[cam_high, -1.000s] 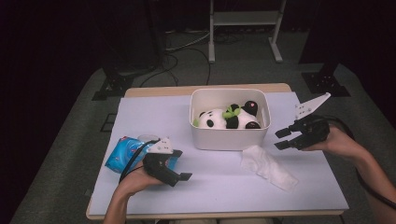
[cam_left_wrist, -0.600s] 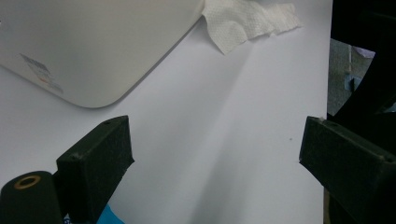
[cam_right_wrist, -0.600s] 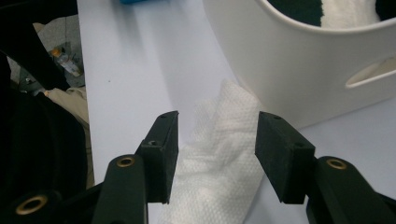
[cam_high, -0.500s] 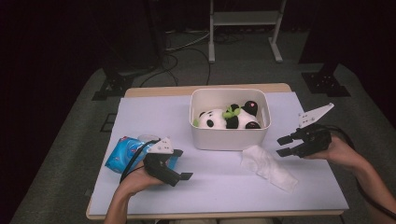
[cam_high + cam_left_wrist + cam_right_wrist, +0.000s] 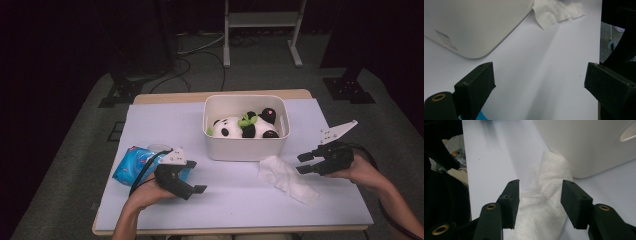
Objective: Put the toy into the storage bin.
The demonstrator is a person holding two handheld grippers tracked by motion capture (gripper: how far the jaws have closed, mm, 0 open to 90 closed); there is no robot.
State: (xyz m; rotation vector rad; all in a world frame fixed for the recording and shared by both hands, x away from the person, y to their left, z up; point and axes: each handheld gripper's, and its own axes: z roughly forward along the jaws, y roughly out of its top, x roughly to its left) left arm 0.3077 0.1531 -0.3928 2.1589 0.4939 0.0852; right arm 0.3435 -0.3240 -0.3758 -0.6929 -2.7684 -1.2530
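- The right tongs [image 5: 304,163] hang just above the crumpled white paper towel [image 5: 287,178], jaws apart and gripping nothing. In the right gripper view the towel [image 5: 544,202] lies between and beyond the two pads, not yet pinched.
- The towel lies on the surface [image 5: 240,200], its far end touching the front wall of the white bin [image 5: 245,147], which holds a panda plush [image 5: 245,127].
- The left tongs [image 5: 192,189] rest wide apart and hold nothing, beside a blue wipes pack [image 5: 132,165].
- Risk: thin, limp paper. If the jaws close too high, they may catch only one loose fold, and the towel could slip out or tear.
- Risk: coming down too hard would press the pads into the surface and just push the towel along.
- Risk: a sideways drift could knock the bin.
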